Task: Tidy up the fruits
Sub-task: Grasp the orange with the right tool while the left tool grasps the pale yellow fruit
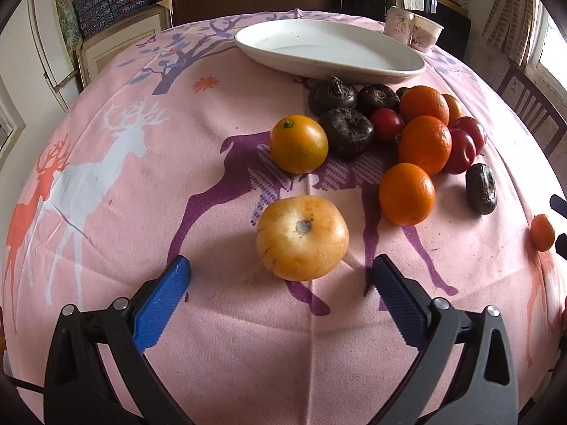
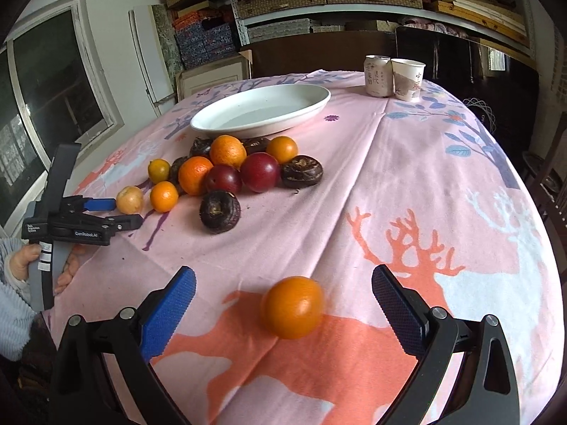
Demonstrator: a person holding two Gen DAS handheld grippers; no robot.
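Fruit count on the pink deer tablecloth (image 2: 407, 163): approx 14 pcs. 1 pale yellow-orange fruit (image 1: 302, 237), 1 greenish-orange citrus (image 1: 298, 143), 4 oranges in the pile (image 2: 195, 174), 1 lone orange (image 2: 292, 307) off by itself, 3 red plums (image 2: 260, 171), and 4 dark wrinkled fruits (image 2: 220, 211), tho some at the back are half hidden so count's rough. 1 white oval plate (image 2: 262, 109), nothing in it, sits just behind the pile. 1 can (image 2: 378, 75) and 1 paper cup (image 2: 407, 78) touching each other at the far edge.

Left gripper (image 1: 280, 272): jaws spread wide, gripping nothing, pale fruit sits between and just ahead of the blue pads, no contact. A hand (image 2: 24, 262) in a fuzzy blue sleeve holds it, seen in the right wrist view.

Right gripper (image 2: 283, 285): also wide open, holding nothing; lone orange lies between the fingertips, clear of both pads.

Room: lots of bare cloth right of the pile and around the lone orange. Pile crowds up to the plate's near rim. Table edge drops off close on the left, by the window.
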